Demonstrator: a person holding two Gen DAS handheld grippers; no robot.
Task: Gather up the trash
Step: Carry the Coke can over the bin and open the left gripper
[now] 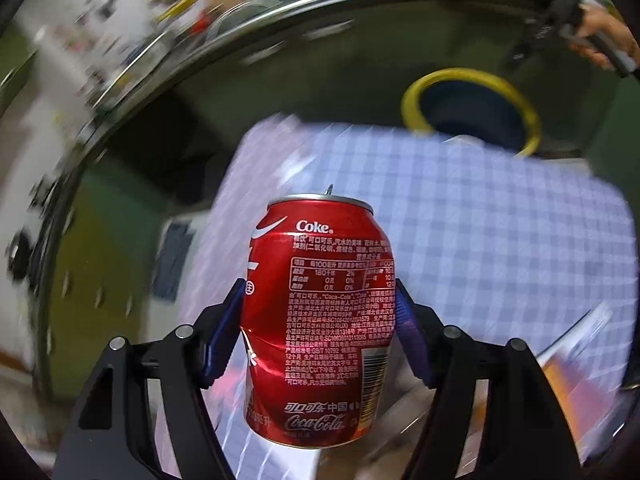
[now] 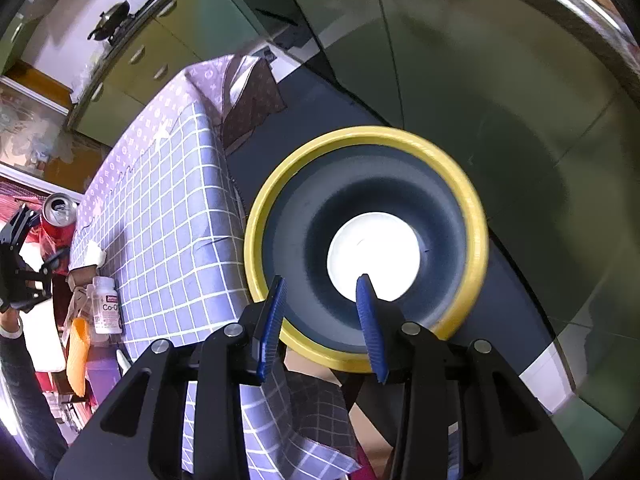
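Observation:
My left gripper is shut on a dented red Coke can and holds it upright above the checked tablecloth. The same can shows far left in the right wrist view, held by the left gripper. A yellow-rimmed dark bin stands on the floor beside the table, with a white disc lying at its bottom. My right gripper is open and empty, hovering right over the bin's mouth. The bin also shows beyond the table's far edge in the left wrist view.
On the table's left end stand a white Co-Q supplement bottle, an orange piece and a crumpled white scrap. Green cabinets line the wall behind. An orange and white packet lies at the table's right.

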